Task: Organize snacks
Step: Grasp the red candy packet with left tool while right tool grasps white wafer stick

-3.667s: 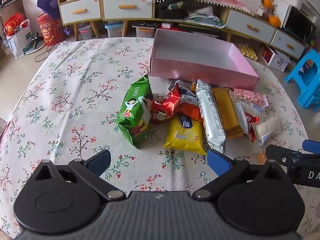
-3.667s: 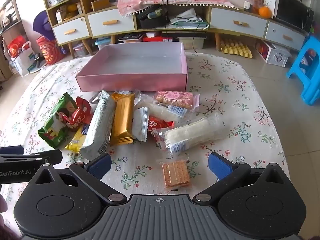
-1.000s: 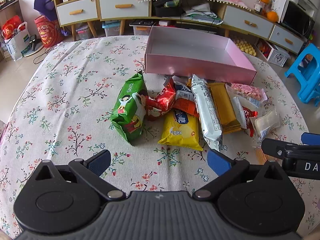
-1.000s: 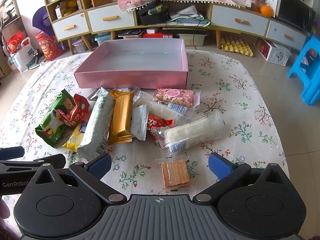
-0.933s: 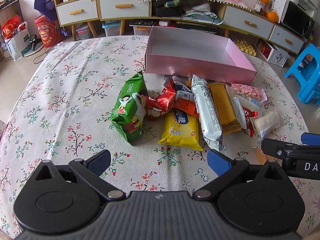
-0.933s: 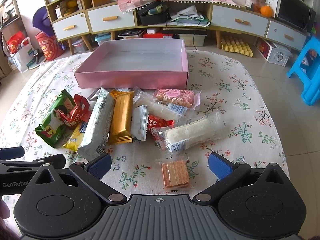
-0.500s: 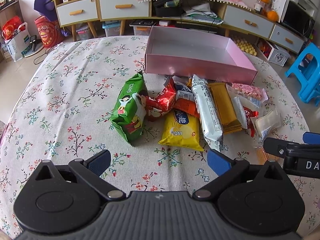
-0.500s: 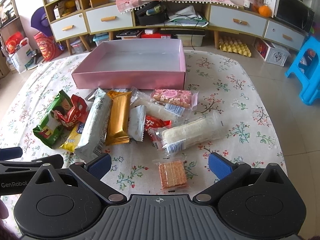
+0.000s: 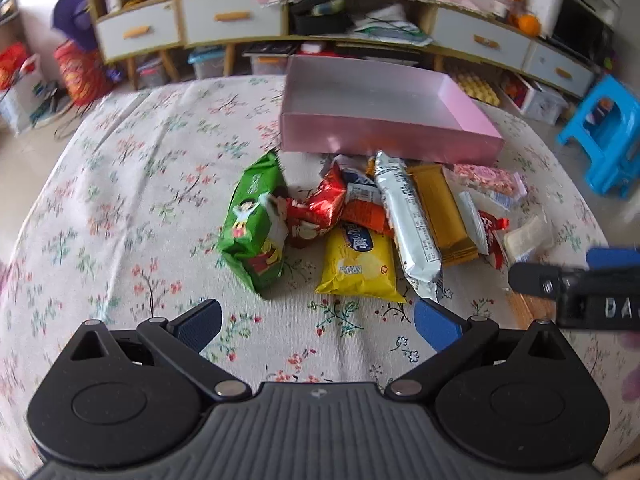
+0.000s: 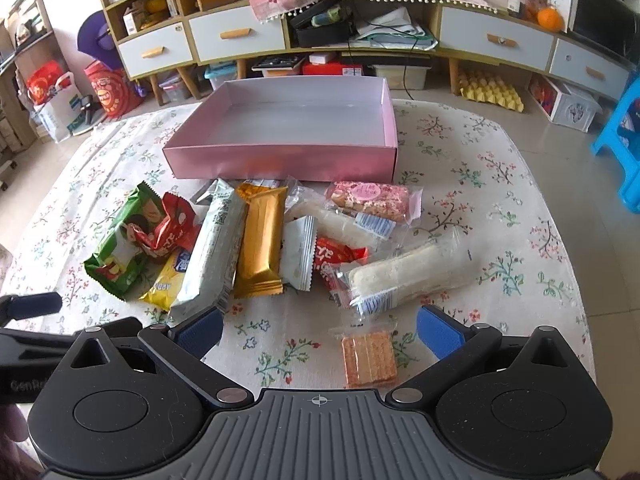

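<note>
An empty pink box (image 10: 280,168) (image 9: 384,140) stands at the far side of the floral tablecloth. A pile of snacks lies in front of it: a green bag (image 9: 252,224) (image 10: 124,248), a red pack (image 9: 320,208), a yellow pack (image 9: 360,264), a silver bar (image 9: 408,224) (image 10: 212,248), a gold bar (image 10: 260,240), a pink bar (image 10: 372,196), a white roll (image 10: 404,276). A wafer pack (image 10: 368,358) lies nearest, between the fingers of my right gripper (image 10: 318,334), which is open and empty. My left gripper (image 9: 318,322) is open and empty, just short of the yellow pack.
The table (image 10: 520,208) has a floral cloth and drops off at its right edge. Low cabinets with drawers (image 10: 236,36) stand behind it. A blue stool (image 9: 608,136) stands on the floor at the right. Bags (image 10: 52,96) stand at the left.
Both grippers have moved forward towards the snack pile and a little lower. The left view is blurred by motion. The snacks have not moved.
</note>
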Demonstrator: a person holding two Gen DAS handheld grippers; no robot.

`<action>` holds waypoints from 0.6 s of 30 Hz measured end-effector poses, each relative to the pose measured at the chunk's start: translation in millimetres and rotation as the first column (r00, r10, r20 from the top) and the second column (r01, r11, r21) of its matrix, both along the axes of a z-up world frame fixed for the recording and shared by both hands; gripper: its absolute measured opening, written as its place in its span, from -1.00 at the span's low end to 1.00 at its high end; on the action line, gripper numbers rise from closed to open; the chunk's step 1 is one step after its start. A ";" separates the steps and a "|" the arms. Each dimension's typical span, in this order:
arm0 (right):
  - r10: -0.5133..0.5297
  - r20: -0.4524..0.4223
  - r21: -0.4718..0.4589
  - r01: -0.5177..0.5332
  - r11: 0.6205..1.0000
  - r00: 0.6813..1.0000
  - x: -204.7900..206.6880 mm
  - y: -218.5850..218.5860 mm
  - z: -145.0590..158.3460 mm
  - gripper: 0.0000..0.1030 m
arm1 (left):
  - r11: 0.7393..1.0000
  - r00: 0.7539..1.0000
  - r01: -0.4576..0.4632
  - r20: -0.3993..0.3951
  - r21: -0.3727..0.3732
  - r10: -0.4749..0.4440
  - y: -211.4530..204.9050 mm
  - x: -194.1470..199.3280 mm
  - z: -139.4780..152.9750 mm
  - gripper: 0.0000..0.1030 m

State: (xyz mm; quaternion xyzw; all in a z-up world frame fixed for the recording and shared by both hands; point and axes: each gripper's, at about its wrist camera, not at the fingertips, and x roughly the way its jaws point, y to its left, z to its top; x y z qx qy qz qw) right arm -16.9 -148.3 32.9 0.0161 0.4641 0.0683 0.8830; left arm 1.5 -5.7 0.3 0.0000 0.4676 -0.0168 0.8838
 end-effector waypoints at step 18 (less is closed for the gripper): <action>0.041 -0.048 0.390 -0.019 0.920 0.998 65.6 -5.4 -6.6 0.62 | 0.985 0.992 0.124 0.020 -0.121 -0.122 37.1 59.8 -1.5 0.41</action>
